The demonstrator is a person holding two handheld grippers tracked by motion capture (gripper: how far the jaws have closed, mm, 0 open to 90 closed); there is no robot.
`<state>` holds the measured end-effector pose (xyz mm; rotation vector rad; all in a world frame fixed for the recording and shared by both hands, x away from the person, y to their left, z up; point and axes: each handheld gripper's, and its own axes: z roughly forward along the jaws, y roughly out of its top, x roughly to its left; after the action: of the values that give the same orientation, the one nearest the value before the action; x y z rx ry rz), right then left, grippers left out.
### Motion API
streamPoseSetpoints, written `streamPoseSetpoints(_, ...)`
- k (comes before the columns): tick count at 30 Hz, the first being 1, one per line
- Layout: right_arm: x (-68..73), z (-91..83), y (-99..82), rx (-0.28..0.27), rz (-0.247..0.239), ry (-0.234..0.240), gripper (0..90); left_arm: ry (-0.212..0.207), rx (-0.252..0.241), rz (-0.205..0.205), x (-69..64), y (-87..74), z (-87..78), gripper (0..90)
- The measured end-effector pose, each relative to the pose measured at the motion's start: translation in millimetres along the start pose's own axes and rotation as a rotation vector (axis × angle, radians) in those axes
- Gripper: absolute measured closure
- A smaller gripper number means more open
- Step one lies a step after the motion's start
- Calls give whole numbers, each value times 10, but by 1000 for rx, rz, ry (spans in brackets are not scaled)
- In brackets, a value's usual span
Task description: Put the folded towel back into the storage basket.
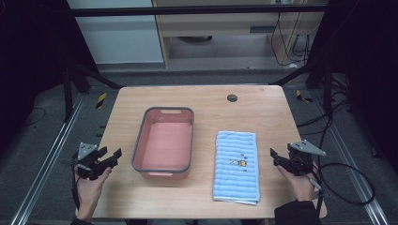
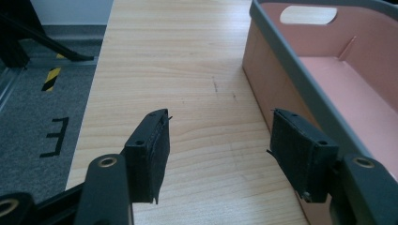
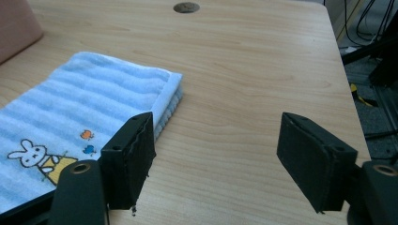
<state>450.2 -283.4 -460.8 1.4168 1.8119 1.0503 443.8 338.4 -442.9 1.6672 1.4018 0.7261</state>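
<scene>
A pink basin with a grey rim [image 1: 164, 140] stands empty at the middle of the wooden table [image 1: 206, 101]. To its right lies a folded light-blue striped towel [image 1: 237, 165] with a small rabbit print. My left gripper [image 1: 111, 157] hovers at the table's left edge, open, nothing between its jaws. In the left gripper view the left gripper [image 2: 220, 154] stands just left of the basin's wall [image 2: 277, 89]. My right gripper [image 1: 274, 157] is open at the right edge. In the right gripper view the right gripper [image 3: 216, 159] has the towel [image 3: 84, 112] beside its left jaw.
A round grey cable port [image 1: 232, 98] sits in the table's far side. Black frame rails and cables run beside the table on both sides. Bare wood lies between the towel and the right edge, and in front of the basin.
</scene>
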Motion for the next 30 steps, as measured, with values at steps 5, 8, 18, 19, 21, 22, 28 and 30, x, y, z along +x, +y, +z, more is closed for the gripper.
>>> streamPoseSetpoints(5, 31, -13, 18, -19, -15, 21, 309, -23, -16, 9, -65, 60, -65, 352)
streamPoseSetpoints(8, 46, -18, 33, -28, -32, 29, 309, -35, -23, 19, -104, 94, -101, 333)
streamPoseSetpoints(18, 140, -138, 170, -106, -42, 56, 311, -80, -61, 46, -265, 212, -235, 324)
streamPoseSetpoints(19, 140, -138, 170, -106, -42, 56, 311, -80, -61, 46, -265, 212, -235, 324)
streamPoseSetpoints(21, 153, -154, 195, -115, -43, 65, 310, -88, -76, 55, -306, 241, -263, 324)
streamPoseSetpoints(22, 157, -155, 199, -117, -42, 67, 311, -88, -76, 55, -306, 241, -263, 325)
streamPoseSetpoints(28, 168, -150, 222, -116, -46, 79, 318, -113, -94, 63, -427, 286, -323, 341)
streamPoseSetpoints(30, 172, -150, 227, -115, -46, 78, 320, -113, -95, 66, -446, 288, -329, 345)
